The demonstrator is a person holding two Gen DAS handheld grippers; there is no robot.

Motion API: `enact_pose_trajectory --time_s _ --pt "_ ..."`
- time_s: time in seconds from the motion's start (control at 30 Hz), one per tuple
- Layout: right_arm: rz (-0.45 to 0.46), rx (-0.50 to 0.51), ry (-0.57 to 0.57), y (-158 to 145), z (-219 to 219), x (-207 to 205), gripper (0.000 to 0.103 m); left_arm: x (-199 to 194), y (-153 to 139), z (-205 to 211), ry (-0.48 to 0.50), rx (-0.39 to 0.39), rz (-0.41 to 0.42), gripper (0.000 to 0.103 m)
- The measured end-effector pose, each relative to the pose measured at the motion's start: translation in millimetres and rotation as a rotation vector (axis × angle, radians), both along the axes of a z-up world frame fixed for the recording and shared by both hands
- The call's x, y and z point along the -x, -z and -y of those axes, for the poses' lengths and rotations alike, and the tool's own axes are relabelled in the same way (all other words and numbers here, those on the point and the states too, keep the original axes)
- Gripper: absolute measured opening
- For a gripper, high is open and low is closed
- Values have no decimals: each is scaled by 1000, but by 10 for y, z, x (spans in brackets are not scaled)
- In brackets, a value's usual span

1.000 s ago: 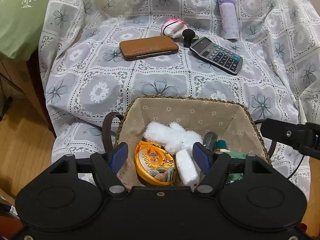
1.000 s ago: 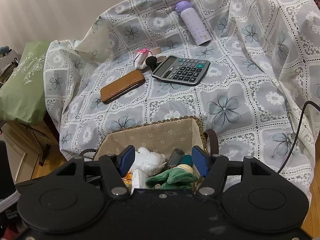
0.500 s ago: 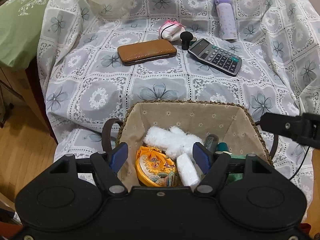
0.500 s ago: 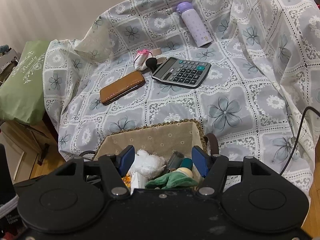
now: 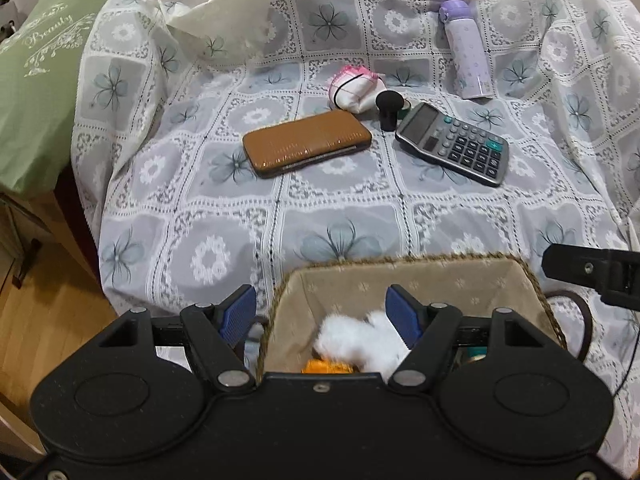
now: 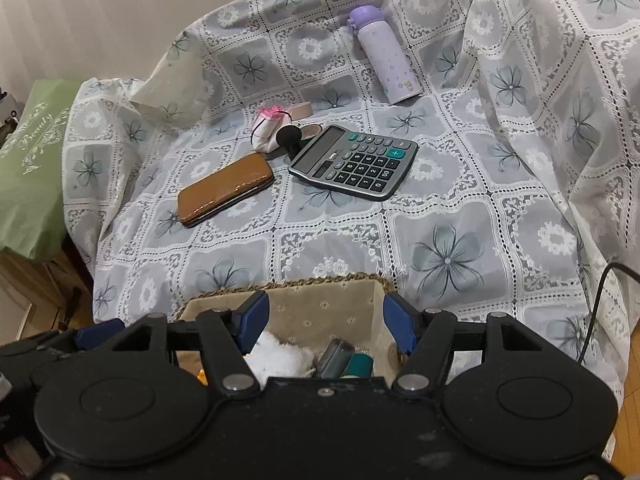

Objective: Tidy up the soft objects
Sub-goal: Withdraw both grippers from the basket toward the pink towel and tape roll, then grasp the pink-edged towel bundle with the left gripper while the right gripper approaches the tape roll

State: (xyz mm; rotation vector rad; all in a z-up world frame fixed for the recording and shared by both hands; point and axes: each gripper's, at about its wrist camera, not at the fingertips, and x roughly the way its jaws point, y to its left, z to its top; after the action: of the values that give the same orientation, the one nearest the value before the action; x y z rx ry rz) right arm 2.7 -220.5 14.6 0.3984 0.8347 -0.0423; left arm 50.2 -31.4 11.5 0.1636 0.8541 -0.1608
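Note:
A woven basket (image 5: 400,259) with a beige lining stands at the near edge of the cloth-covered surface. It holds a white fluffy toy (image 5: 360,340) and an orange soft piece (image 5: 326,367). My left gripper (image 5: 320,308) hovers open over the basket's left rim with nothing between its fingers. In the right wrist view the basket (image 6: 320,282) shows the white toy (image 6: 280,356) and teal and grey items (image 6: 344,356). My right gripper (image 6: 326,316) is open above it and holds nothing. A pink-and-white soft pouch (image 5: 354,86) (image 6: 269,128) lies farther back on the cloth.
On the floral lace cloth lie a brown wallet (image 5: 306,142), a calculator (image 5: 454,144), a black knob (image 5: 389,106) and a purple bottle (image 5: 466,50). A green bag (image 5: 32,80) sits at the left past the cloth's edge, above wooden floor. A black cable (image 6: 600,292) runs at the right.
Both grippers drew back from the basket, which sank lower in both views. The left gripper also shifted left. The green plush in the basket is hidden behind the right gripper's body now.

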Motion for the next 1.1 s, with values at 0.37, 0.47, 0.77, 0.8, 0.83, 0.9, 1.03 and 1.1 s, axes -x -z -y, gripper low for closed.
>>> enact_pose_trajectory --time_s 0.37,0.47,0.77,0.8,0.83,0.9,1.03,1.1 --pt "-18 41 -10 23 44 -662 63 -497 114 149 25 -21 -18 68" --pt "-17 62 -21 40 31 -889 63 -647 152 180 26 -26 -17 68" --pt "11 114 -55 76 21 -1554 63 -1101 249 213 14 -34 -23 68" --pt "15 124 -60 83 12 -1627 63 -1145 260 213 12 -34 -25 68" --pt "17 134 -68 96 5 -1713 63 -1190 274 212 10 -33 -29 68" --pt "17 145 -79 124 -6 -1861 63 -1267 301 218 8 -33 -36 68" --pt "15 167 -106 177 -36 -2176 63 -1402 383 228 5 -33 -57 68" --pt "14 177 -119 208 -65 -2308 63 -1469 433 241 3 -34 -71 68"
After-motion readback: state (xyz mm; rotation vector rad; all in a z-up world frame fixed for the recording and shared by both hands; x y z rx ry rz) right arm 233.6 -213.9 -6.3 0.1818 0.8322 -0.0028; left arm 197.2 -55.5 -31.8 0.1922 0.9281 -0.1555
